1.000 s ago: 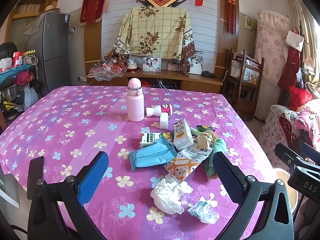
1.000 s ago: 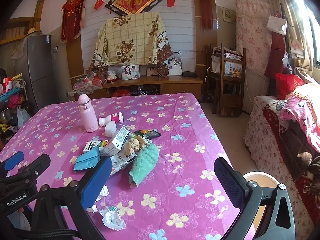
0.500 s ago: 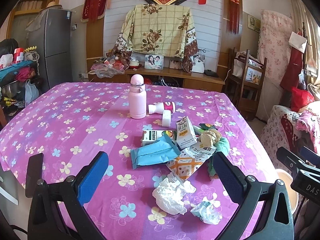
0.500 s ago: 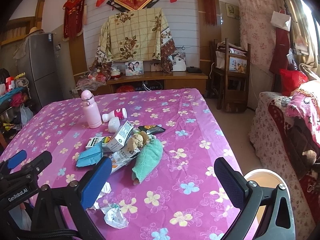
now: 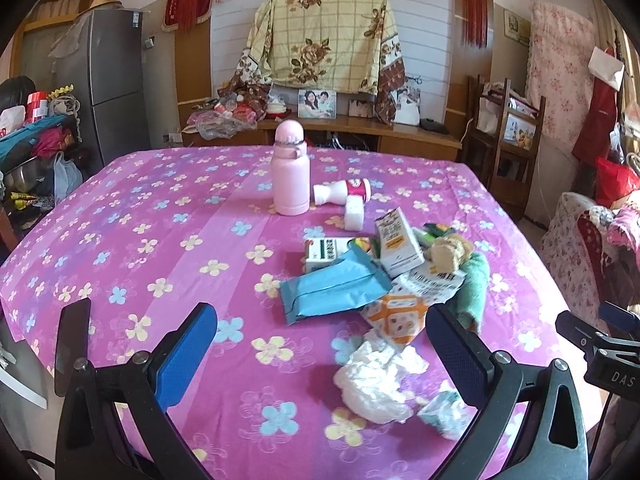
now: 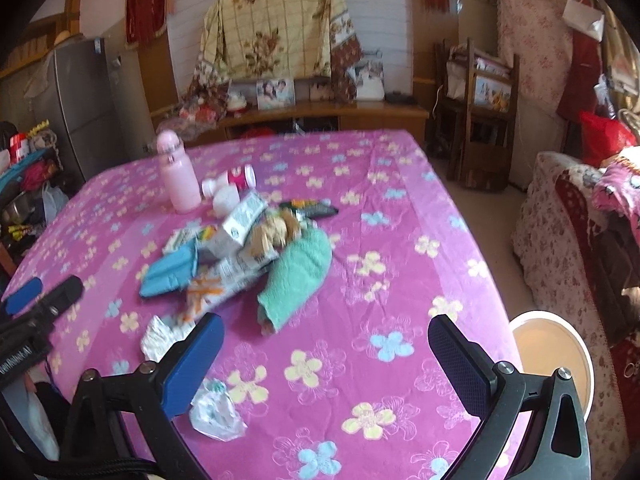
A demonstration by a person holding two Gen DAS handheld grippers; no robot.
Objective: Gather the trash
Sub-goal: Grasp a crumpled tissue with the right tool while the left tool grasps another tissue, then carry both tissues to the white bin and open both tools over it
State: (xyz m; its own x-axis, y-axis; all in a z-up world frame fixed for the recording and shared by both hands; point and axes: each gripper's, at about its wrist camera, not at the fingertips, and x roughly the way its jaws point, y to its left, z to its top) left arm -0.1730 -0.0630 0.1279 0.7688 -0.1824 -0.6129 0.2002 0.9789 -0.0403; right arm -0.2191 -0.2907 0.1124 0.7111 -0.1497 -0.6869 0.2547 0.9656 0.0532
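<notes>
Trash lies heaped on the purple flowered tablecloth (image 5: 120, 240): a blue wrapper (image 5: 332, 288), a milk carton (image 5: 398, 242), an orange-white packet (image 5: 396, 314), a crumpled white tissue (image 5: 376, 380) and a small crumpled wrapper (image 5: 440, 412). My left gripper (image 5: 320, 344) hovers open just short of the tissue, holding nothing. My right gripper (image 6: 324, 356) is open and empty over the table's near right part; the small crumpled wrapper (image 6: 216, 412) lies by its left finger and the green towel (image 6: 296, 280) ahead. A white bin (image 6: 552, 360) stands on the floor at the right.
An upright pink bottle (image 5: 291, 174) and a tipped white bottle with a red label (image 5: 344, 192) sit behind the heap. A fridge (image 5: 108, 80), a wooden sideboard (image 5: 360, 132), chairs (image 5: 512, 140) and a floral sofa (image 6: 580, 240) ring the table.
Both grippers have moved forward and tilted down towards the table, so the heap looms larger. Nothing was taken hold of; the right wrist view is motion-blurred.
</notes>
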